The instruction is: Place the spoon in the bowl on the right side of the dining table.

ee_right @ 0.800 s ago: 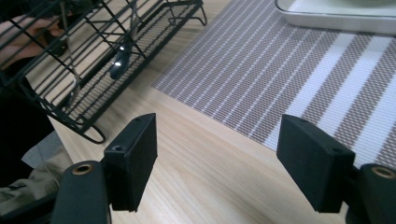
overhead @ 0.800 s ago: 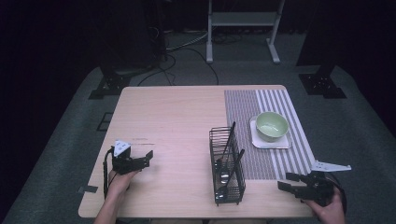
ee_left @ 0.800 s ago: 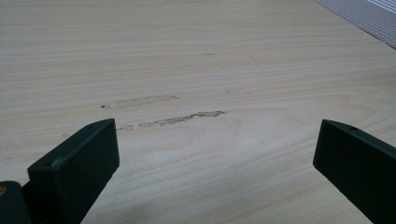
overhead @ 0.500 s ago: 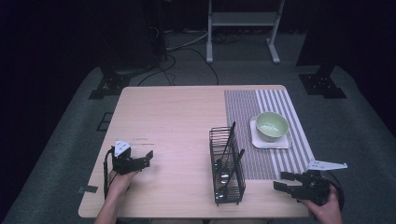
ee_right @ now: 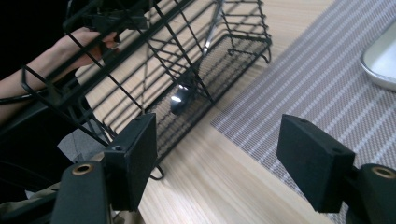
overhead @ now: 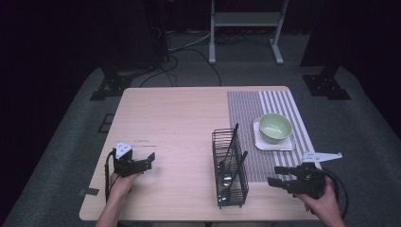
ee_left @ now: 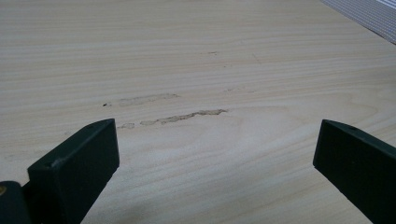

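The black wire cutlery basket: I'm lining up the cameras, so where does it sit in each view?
High view: black wire cutlery basket low, right of centre, beside the striped grey placemat.
Left gripper view: not in this picture.
Right gripper view: upper left.
Shared landmark: the placemat.

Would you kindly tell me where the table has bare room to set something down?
The widest bare wood lies left of the wire basket and beyond the left tongs, up to the far edge. The striped mat is free beyond the green bowl. It is crowded between basket, bowl and right tongs.
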### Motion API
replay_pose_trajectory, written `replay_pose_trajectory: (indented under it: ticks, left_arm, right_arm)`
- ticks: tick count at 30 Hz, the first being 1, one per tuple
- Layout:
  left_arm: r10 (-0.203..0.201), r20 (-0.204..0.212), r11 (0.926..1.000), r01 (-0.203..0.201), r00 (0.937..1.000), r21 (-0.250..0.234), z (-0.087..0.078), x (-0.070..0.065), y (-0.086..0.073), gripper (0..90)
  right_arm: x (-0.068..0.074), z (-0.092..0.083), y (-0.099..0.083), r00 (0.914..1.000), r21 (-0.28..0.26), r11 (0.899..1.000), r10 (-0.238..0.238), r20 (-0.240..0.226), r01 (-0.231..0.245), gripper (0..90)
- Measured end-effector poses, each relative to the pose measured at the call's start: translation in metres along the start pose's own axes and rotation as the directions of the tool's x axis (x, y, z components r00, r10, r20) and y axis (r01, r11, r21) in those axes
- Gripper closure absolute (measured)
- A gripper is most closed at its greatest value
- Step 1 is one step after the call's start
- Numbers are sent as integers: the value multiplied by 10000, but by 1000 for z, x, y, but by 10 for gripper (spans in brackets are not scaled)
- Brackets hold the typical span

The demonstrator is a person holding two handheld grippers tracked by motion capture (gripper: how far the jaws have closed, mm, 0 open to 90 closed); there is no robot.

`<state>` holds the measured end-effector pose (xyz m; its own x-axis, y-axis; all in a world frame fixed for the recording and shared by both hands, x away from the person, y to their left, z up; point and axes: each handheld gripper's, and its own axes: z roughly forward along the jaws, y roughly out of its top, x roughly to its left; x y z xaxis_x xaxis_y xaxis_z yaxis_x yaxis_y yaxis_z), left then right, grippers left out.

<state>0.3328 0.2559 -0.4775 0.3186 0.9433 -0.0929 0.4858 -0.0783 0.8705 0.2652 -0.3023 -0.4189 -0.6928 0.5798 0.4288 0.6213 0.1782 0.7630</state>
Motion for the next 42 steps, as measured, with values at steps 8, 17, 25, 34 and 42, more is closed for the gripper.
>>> replay_pose_trajectory:
  ticks: [8, 17, 25, 34, 42]
  left_arm:
    - [19, -2, 10000, -19, 10000, 18, 0, 0, 0, 0]
    - [53, 15, 10000, -53, 10000, 42, 0, 0, 0, 0]
    - [91, 21, 9999, -91, 10000, 69, 0, 0, 0, 0]
    - [106, 17, 9999, -106, 9999, 72, 0, 0, 0, 0]
    - [113, 26, 9999, -113, 9999, 83, 0, -1, 0, 0]
  right_arm:
    - [11, 6, 21, 9991, 74, 9996, -258, -340, 261, 280]
    - [22, 13, 43, 9965, 63, 9983, -583, -606, 588, 282]
    - [26, 23, 58, 9948, 94, 9982, -574, -838, 584, 306]
    - [27, 31, 64, 9946, 215, 9986, -456, -927, 478, 340]
    - [30, 41, 70, 9937, 400, 9981, -427, -1038, 470, 396]
